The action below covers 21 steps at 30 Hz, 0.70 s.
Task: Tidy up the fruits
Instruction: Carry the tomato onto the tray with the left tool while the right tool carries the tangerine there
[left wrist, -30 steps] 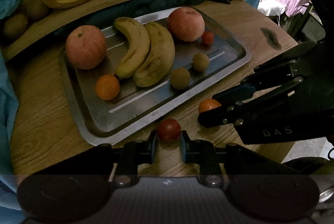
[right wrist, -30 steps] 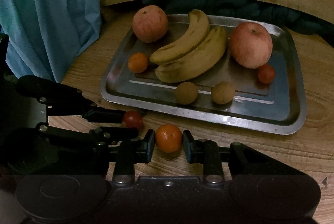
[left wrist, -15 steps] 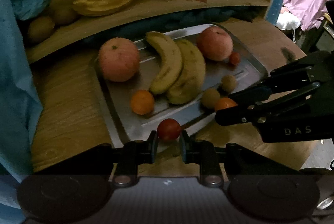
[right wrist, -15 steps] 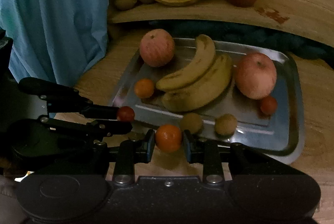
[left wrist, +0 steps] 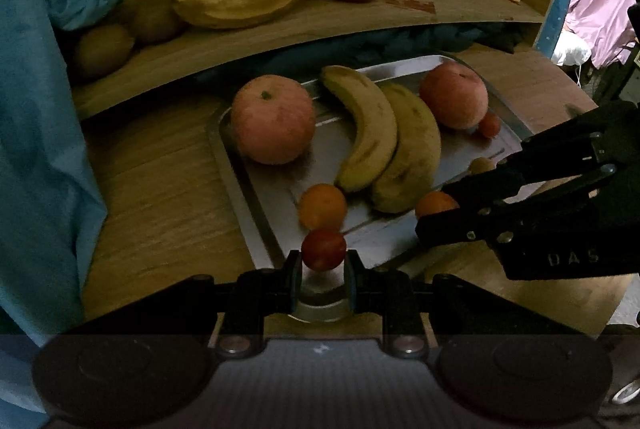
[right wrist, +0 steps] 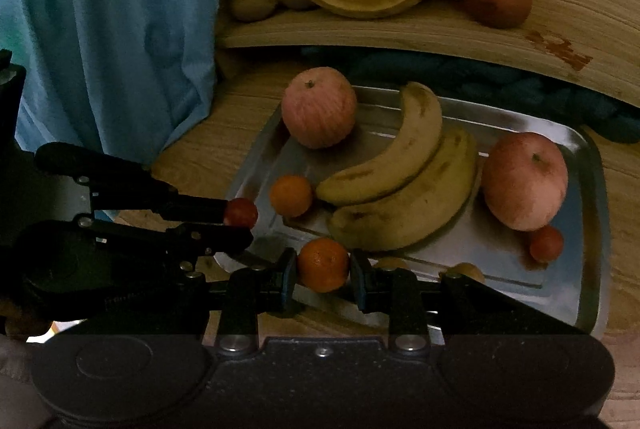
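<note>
With the left tongs [left wrist: 323, 271] clamped on the cherry tomato [left wrist: 323, 249] and the right tongs [right wrist: 323, 279] gripping the small orange [right wrist: 323, 264], both above the steel tray's [right wrist: 596, 197] near edge, we'd lower each gently into bare spots before letting go.

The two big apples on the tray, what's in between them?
Two bananas lie side by side between the left apple and the right apple on the metal tray; the right wrist view shows it best.
</note>
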### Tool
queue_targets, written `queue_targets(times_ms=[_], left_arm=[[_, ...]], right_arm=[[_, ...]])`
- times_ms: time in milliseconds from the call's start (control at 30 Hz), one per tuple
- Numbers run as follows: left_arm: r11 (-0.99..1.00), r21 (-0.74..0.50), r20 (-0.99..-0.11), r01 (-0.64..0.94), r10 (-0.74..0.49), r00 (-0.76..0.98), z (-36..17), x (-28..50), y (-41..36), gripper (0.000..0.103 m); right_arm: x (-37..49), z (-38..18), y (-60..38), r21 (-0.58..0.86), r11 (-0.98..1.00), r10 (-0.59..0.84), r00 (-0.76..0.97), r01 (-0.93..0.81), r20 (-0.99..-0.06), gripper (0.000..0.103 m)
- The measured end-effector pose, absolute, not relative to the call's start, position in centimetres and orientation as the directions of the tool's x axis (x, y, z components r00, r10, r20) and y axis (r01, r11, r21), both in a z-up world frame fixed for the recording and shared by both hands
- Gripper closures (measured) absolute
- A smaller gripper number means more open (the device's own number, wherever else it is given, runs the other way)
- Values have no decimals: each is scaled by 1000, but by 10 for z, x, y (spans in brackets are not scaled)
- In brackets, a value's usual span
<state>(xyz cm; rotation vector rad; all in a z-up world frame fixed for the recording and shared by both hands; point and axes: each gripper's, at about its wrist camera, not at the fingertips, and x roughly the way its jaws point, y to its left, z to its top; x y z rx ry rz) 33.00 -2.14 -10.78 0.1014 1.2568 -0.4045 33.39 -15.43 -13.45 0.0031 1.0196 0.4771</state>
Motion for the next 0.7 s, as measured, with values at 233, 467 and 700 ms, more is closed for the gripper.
queue_targets(times_ms=[233, 467, 700], left_arm=[[918, -151, -937, 368, -251, 243, -113, 339, -18, 78], [905, -164, -936, 392, -268, 227, -119, 344, -17, 78], [902, -174, -937, 396, -276, 216, -121, 345, -18, 78]], right_arm=[[339, -136, -148, 218, 903, 375, 430, -370, -821, 73], [340, -139, -147, 215, 917, 353, 436, -335, -828, 73], [341, -140, -147, 216, 923, 344, 435, -318, -832, 73]])
